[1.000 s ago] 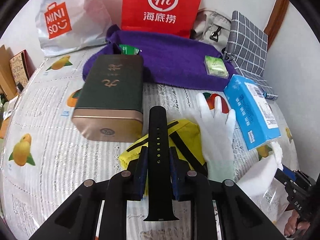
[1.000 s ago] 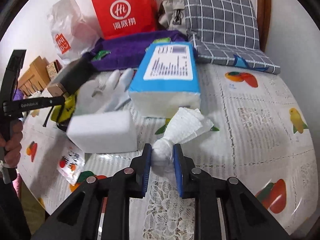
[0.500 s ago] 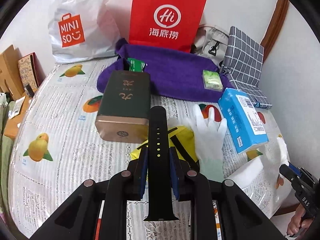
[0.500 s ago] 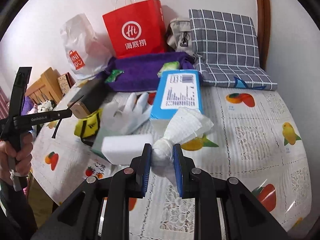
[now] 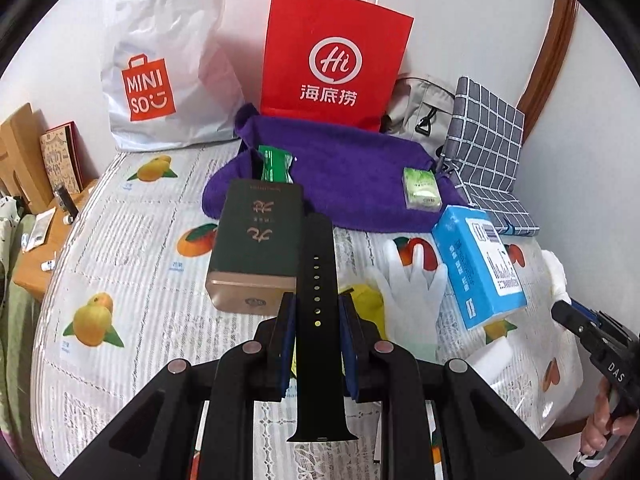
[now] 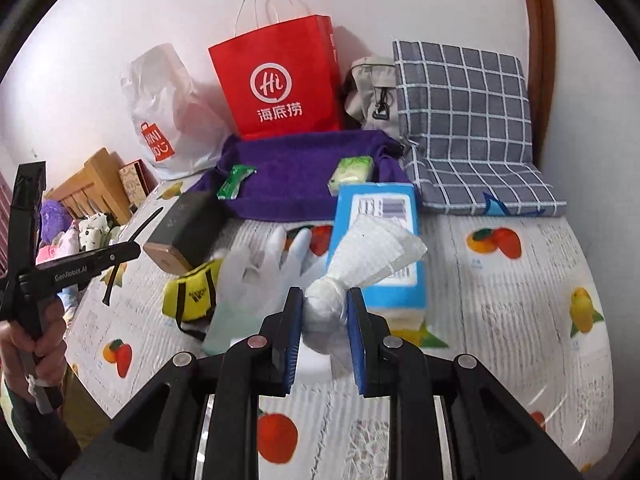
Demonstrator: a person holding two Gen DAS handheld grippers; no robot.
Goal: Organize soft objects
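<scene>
My left gripper (image 5: 318, 320) is shut on a black watch strap (image 5: 318, 280) and holds it above the table. My right gripper (image 6: 324, 312) is shut on a white twisted tissue bundle (image 6: 360, 260), also lifted. A purple towel (image 5: 340, 176) lies at the back with a green packet (image 5: 274, 164) and a pale green tissue pack (image 5: 420, 188) on it. A white glove (image 5: 412, 292), a yellow pouch (image 6: 192, 292), a blue tissue pack (image 5: 480, 264) and a white sponge (image 5: 492, 360) lie on the table.
A dark green tin box (image 5: 256, 248) lies left of centre. A red paper bag (image 5: 332, 56), a white Miniso bag (image 5: 160, 64), a grey bag (image 6: 372, 92) and a grey checked cushion (image 6: 468, 128) stand at the back. A wooden stand (image 5: 36, 184) is left.
Both grippers have risen and pulled back from the table with their objects, so the table items look smaller and farther away.
</scene>
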